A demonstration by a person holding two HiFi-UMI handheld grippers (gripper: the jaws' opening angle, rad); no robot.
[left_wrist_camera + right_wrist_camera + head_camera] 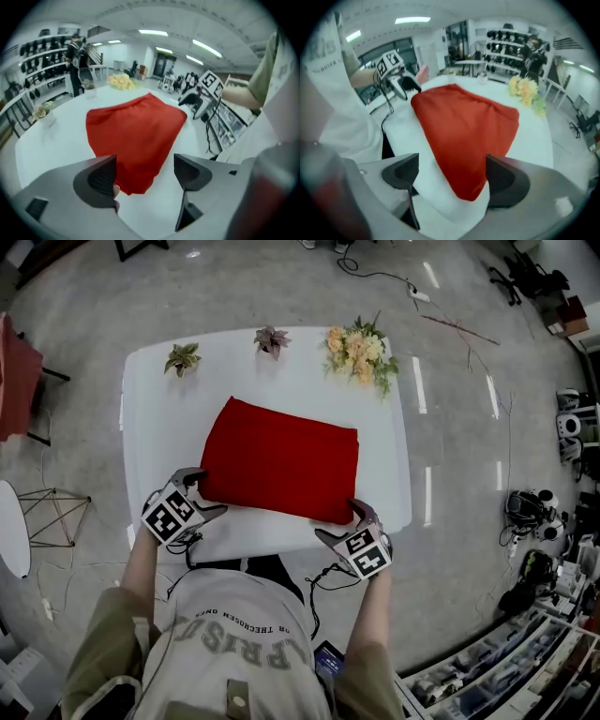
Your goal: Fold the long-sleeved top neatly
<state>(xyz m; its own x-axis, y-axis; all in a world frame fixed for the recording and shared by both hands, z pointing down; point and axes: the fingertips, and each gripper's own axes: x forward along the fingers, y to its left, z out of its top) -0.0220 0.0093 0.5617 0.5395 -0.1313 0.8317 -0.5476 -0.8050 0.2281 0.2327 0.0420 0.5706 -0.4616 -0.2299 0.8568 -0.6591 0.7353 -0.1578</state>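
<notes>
Closest in, both grippers sit at the near edge of the white table (pixel 150 427), one by each near corner of the red top (pixel 281 460). The left gripper (pixel 202 493) is at the top's near-left corner with its jaws spread wide. In its own view (pixel 145 173) that corner of the top (pixel 136 136) shows in the gap between the jaws, lying flat on the table, and neither pad presses on it. Same deal on the other side. The right gripper (pixel 345 524) is at the near-right corner, also wide open (pixel 452 173), with the cloth corner (pixel 464 131) lying loose between the jaws and nothing gripped.

The top itself is folded into a tidy rectangle. It lies flat around the middle of the table, turned a bit askew to the table's edges, with its near side closer to the near edge than its far side is to the far edge.

Along the far edge there's some decor: a small green plant (pixel 183 357) toward the far-left corner, a reddish plant (pixel 271 339) around the middle, and a yellow flower bunch (pixel 359 354) toward the far-right corner. All three are well apart from the top.
</notes>
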